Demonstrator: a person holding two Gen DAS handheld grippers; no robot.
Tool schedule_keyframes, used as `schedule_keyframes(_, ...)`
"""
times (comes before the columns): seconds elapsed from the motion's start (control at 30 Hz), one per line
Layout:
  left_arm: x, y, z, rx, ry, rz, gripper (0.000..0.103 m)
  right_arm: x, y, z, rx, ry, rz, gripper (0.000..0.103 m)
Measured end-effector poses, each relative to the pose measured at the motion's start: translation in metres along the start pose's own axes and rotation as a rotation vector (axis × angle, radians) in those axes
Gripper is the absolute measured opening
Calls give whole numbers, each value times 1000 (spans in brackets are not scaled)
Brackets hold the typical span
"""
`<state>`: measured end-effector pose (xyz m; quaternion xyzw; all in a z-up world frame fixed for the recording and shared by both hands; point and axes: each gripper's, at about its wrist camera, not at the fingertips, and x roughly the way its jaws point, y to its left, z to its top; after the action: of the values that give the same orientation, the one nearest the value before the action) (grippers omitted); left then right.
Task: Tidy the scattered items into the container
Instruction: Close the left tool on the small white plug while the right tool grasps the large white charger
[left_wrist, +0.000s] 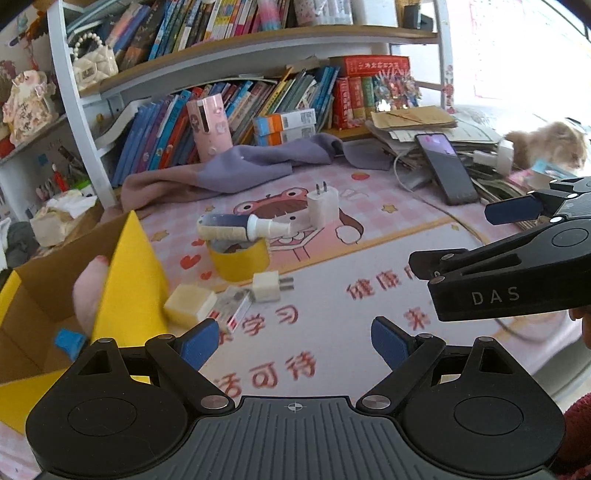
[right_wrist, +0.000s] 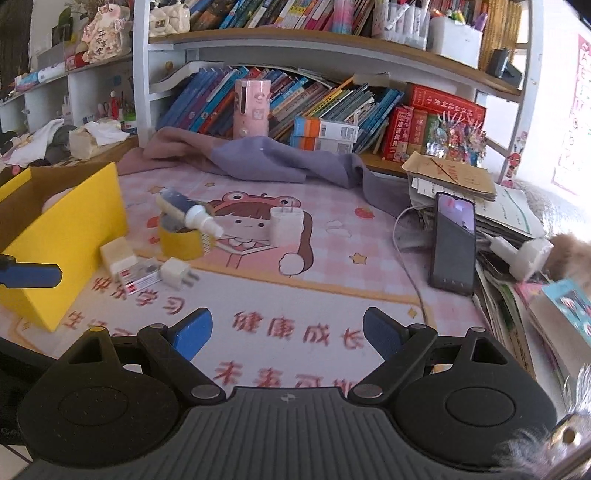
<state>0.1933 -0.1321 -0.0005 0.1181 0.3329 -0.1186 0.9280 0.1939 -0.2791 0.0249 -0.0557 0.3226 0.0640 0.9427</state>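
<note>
Yellow outside and plain brown cardboard inside, the box stands open at the left edge of the counter, which is covered by a pink cartoon mat. Inside the box a rounded pink thing and a small blue piece are visible; what they are I cannot tell.

The scattered items lie just beside the box. A roll of yellow tape stands on its side edge, and a spray bottle with a white nozzle rests across its top. Near the box wall are a pale cream block, a small clear packet with a red label and a small white plug lying on its side. A larger white charger stands upright behind them, prongs up.

The left claw is released — its blue pads stand wide apart above the mat with nothing between them. The right claw is released too and empty, over the printed red characters. A dark phone leans on a paper pile at the right.
</note>
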Motion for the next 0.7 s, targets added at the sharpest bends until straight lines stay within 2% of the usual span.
schedule_keyframes(0.43, 44, -12, 31, -80, 74, 109, 91, 60, -41, 24, -5, 44, 123, 89)
schedule_keyframes(0.7, 71, -7, 43, -112, 116, 166, 84, 98, -48, 40, 32, 65, 172, 89)
